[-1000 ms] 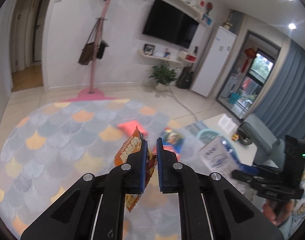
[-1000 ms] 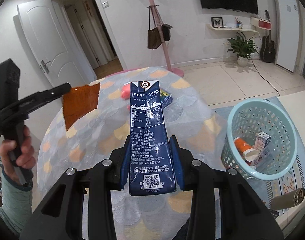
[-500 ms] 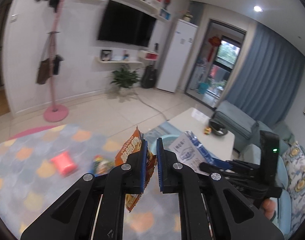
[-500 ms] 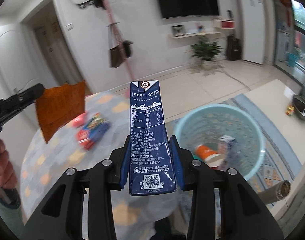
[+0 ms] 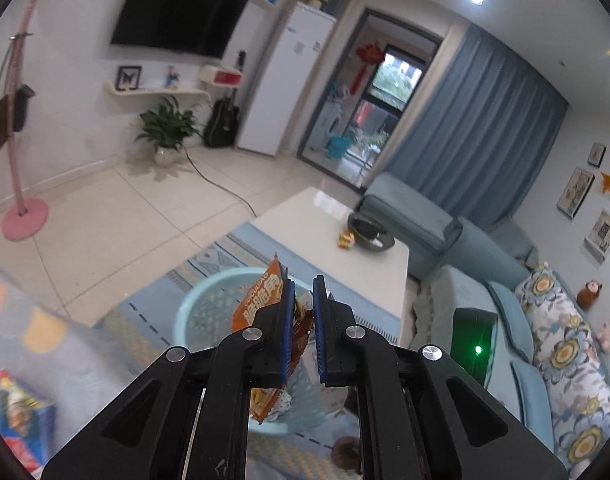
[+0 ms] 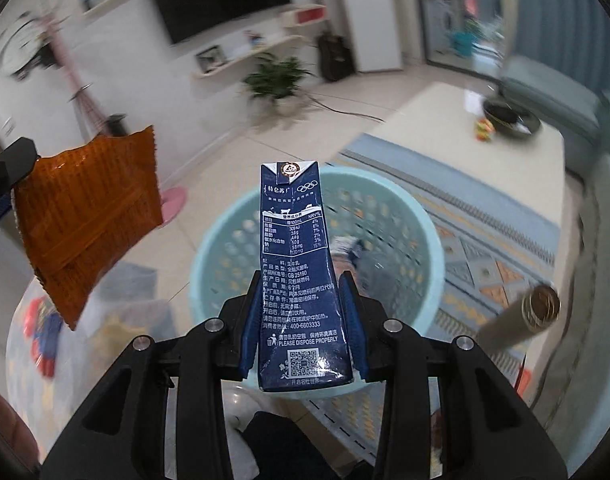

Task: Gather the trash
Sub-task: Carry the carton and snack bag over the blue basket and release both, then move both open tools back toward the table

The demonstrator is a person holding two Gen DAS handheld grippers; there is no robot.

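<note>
Trash was in both claws, up over the pale blue basket [image 6: 421, 216] on the patterned rug [image 5: 209, 256]. The left gripper [image 5: 303, 312] had its jaws pinched on an orange snack wrapper [image 5: 261, 300] — hanging above the basket's rim. The right gripper [image 6: 301, 304] was clamped on a dark blue milk carton [image 6: 297, 264], upright, with the basket behind it — some trash lay blurred inside. A white table [image 5: 329, 224] stood beyond.
</note>
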